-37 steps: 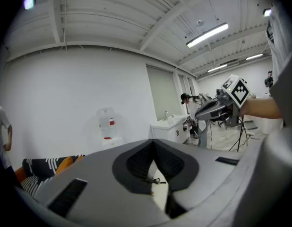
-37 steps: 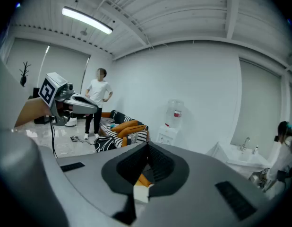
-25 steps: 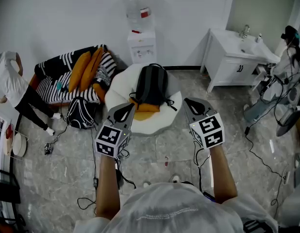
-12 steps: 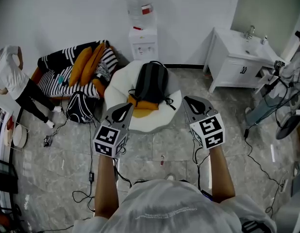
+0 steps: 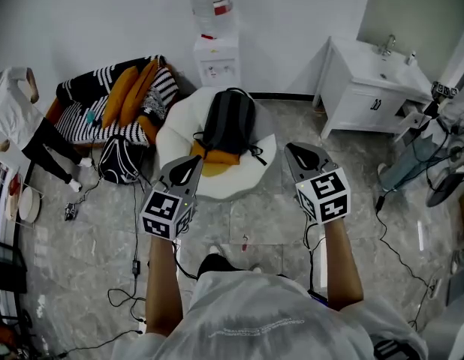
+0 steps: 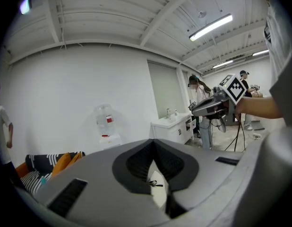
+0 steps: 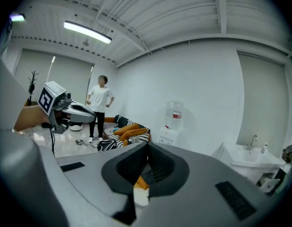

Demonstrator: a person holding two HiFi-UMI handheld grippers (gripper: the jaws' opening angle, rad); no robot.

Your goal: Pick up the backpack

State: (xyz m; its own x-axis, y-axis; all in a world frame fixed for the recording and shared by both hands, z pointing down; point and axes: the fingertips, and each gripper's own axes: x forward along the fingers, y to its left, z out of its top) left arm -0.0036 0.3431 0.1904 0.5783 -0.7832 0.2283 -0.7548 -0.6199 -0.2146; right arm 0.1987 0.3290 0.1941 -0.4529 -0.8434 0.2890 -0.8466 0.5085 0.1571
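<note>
Both grippers empty, jaws fully together. Left gripper point(image 5: 193, 161) and right gripper point(image 5: 291, 150) are held out in the air side by side, well apart from each other, tips angled slightly down toward the beanbag point(image 5: 174, 137). Neither touches anything.

Backpack point(image 5: 229, 120): dark grey, lying on top of the white beanbag, with its near end on an orange cushion point(image 5: 214, 160). It sits ahead of the grippers, roughly between the lines they point along, nearer the left tip than the right in the head view. Not yet touched.

Surroundings:
- The water dispenser point(image 5: 215, 57) stands against the wall behind the beanbag.
- A striped sofa point(image 5: 82, 118) with orange pillows point(image 5: 131, 100) is to the left.
- A black bag point(image 5: 118, 160) is on the floor just beside the sofa.
- A white sink cabinet point(image 5: 367, 88) is at right.
- Cables point(image 5: 135, 223) trail over the tiled floor.
- A person in a white top point(image 5: 10, 111) stands at the sofa's far end.
</note>
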